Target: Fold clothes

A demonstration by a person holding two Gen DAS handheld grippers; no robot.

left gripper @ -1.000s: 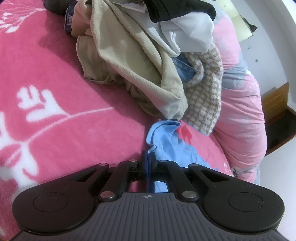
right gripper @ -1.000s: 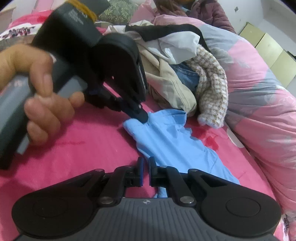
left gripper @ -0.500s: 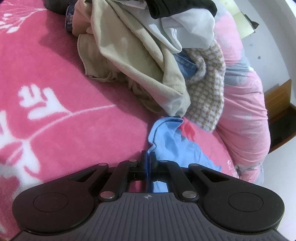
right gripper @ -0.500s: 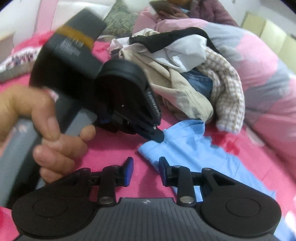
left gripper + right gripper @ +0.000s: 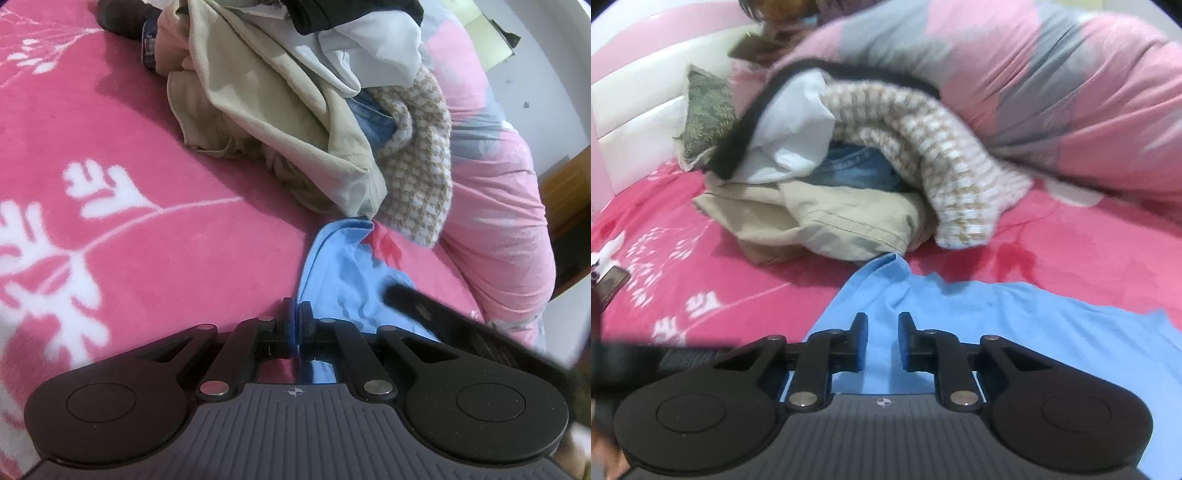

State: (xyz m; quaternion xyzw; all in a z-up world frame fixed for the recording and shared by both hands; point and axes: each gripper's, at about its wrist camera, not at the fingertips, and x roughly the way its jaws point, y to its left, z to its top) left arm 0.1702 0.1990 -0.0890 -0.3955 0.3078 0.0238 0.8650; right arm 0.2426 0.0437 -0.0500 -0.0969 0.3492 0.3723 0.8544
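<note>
A blue shirt is spread on a pink bed beside a heap of clothes.

From the left wrist, the left gripper [image 5: 294, 320] is seen pressed shut on the blue shirt [image 5: 343, 273]; a pink blanket [image 5: 147, 229] with white flowers covers the bed, the clothes pile [image 5: 295, 122] lies far, and a wall stands far right. From the right wrist, the right gripper [image 5: 882, 341] has just been closing, its jaws still apart above the shirt [image 5: 1015, 325], nothing pinched; a pink and grey quilt [image 5: 1071, 92] is bunched far right.

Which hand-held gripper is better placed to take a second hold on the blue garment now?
The right hand-held gripper. Its jaws, just closing, stand apart over the flat blue garment with no cloth pinched. The left hand-held gripper is already shut on the garment's edge.
</note>
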